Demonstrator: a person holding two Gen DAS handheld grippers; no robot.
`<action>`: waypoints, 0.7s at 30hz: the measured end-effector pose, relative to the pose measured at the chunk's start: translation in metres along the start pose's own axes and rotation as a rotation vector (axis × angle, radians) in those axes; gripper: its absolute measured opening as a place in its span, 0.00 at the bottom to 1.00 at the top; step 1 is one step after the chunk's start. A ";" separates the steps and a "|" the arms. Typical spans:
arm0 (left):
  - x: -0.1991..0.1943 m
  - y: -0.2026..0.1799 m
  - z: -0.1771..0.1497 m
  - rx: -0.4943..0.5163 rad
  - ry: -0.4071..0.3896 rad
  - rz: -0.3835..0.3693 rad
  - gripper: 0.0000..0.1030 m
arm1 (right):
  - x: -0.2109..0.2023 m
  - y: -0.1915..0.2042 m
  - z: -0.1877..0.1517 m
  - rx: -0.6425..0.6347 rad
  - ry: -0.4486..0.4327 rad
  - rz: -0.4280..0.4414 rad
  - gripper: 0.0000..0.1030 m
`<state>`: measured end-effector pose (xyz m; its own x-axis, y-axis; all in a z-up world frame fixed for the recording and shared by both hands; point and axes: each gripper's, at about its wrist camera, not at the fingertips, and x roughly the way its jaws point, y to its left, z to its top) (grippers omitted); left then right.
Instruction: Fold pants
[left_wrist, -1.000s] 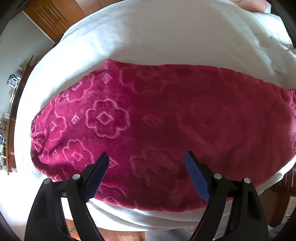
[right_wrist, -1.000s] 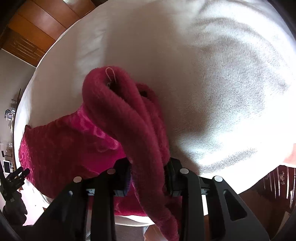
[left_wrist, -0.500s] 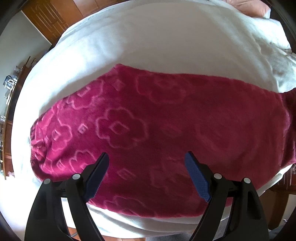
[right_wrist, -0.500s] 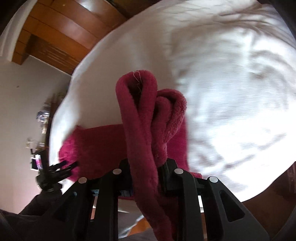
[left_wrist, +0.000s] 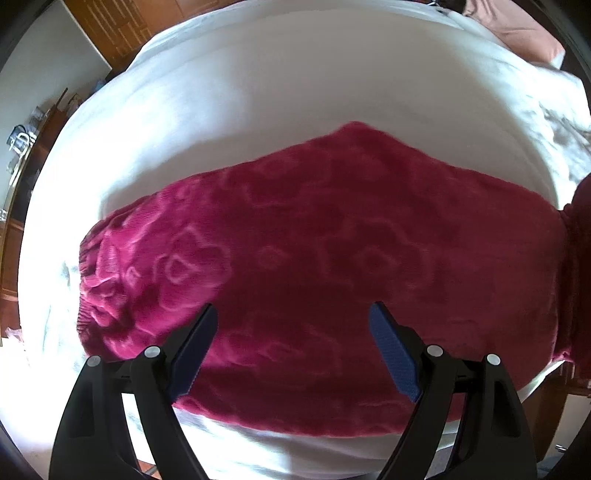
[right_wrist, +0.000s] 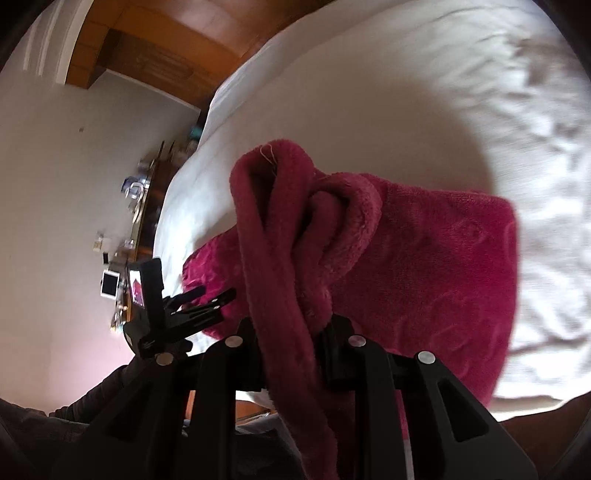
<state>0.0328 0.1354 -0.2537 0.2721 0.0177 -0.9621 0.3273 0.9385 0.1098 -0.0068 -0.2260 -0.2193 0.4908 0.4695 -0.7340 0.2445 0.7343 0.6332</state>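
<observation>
Bunching between right gripper (right_wrist: 291, 332): pants (right_wrist: 424, 266).

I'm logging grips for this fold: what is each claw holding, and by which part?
The right claw pinches the pants by a bunched edge. The left claw hangs open above them, holding nothing.

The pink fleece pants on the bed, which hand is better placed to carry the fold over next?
Right. The right gripper is already shut on a bunched end of the pants, lifted off the bed. The left gripper hangs open above the flat part, gripping nothing.
</observation>
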 end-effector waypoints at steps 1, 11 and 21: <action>0.002 0.007 0.000 -0.002 0.003 -0.002 0.81 | 0.011 0.003 -0.002 -0.002 0.015 0.002 0.20; 0.026 0.083 -0.001 -0.004 0.031 -0.020 0.81 | 0.078 0.013 -0.023 0.011 0.133 -0.085 0.20; 0.049 0.121 0.008 0.010 0.048 -0.032 0.81 | 0.115 0.023 -0.032 -0.045 0.205 -0.234 0.37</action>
<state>0.0932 0.2473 -0.2859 0.2181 0.0041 -0.9759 0.3444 0.9353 0.0809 0.0281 -0.1397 -0.2970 0.2454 0.3710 -0.8956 0.2914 0.8529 0.4332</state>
